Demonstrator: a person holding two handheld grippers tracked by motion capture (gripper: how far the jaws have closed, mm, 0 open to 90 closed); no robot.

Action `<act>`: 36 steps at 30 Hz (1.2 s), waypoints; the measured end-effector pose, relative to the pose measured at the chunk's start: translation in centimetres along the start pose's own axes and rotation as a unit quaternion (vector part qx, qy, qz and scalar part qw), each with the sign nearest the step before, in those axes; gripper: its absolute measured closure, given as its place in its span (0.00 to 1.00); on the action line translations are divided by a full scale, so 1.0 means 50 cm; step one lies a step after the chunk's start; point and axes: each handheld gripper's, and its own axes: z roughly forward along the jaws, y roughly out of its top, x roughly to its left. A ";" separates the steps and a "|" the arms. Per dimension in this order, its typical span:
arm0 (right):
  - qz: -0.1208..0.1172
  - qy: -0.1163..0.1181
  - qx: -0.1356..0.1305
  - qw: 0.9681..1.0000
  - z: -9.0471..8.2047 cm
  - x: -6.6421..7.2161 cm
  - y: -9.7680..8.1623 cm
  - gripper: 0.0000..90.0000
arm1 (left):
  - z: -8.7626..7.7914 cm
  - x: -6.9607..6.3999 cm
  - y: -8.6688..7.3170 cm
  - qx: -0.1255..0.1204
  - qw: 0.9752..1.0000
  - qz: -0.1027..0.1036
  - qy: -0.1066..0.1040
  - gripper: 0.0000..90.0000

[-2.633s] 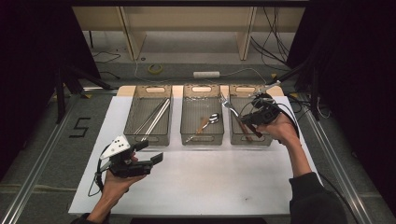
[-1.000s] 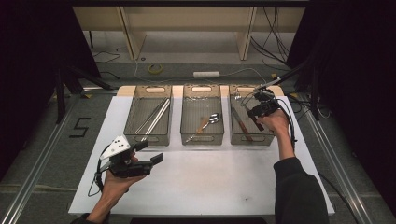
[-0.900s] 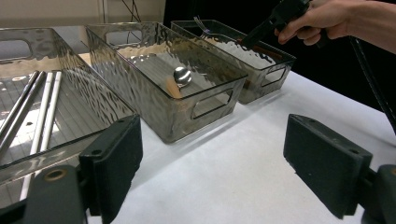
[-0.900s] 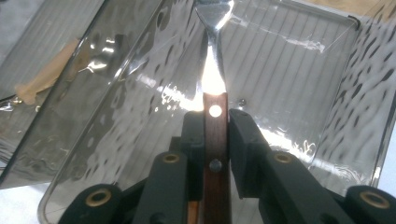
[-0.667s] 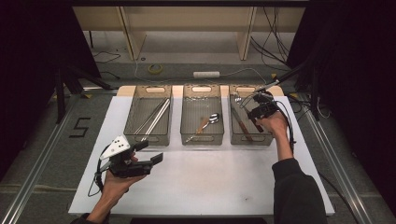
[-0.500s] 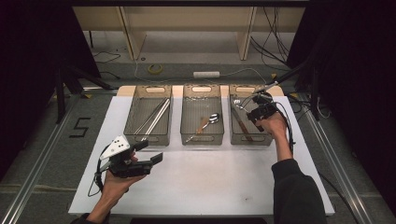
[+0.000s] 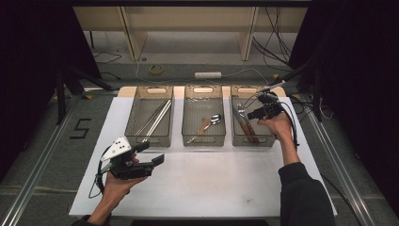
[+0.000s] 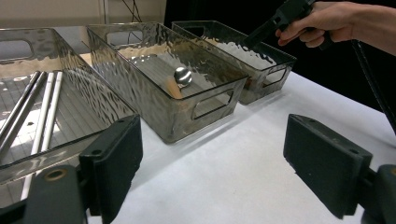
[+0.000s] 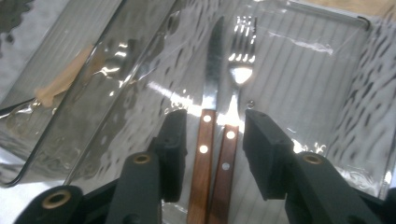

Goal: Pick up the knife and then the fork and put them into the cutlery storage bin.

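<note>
Right gripper view: my right gripper (image 9: 212, 154) has just been opening, letting go over knife (image 9: 207, 140) and fork (image 9: 229, 144); I should lift straight up.

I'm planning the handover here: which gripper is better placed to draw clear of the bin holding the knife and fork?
Right. The right gripper hangs over the right bin, its jaws just opened, straddling knife and fork. The left gripper waits open, far off.
</note>
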 end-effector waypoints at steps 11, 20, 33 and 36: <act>-0.004 0.017 -0.031 0.999 -0.017 0.010 -0.016 0.49 | 0.000 0.000 0.000 0.000 1.000 -0.001 -0.002 0.21; -0.021 0.050 -0.079 0.995 -0.051 0.040 -0.042 0.43 | 0.001 -0.001 -0.001 0.002 1.000 0.002 -0.004 0.21; -0.060 0.101 -0.123 0.985 -0.089 0.106 -0.102 0.35 | 0.003 -0.002 -0.001 0.005 1.000 0.002 -0.007 0.21; -0.071 0.106 -0.135 0.982 -0.097 0.124 -0.115 0.34 | 0.003 -0.002 -0.001 0.006 1.000 0.003 -0.006 0.21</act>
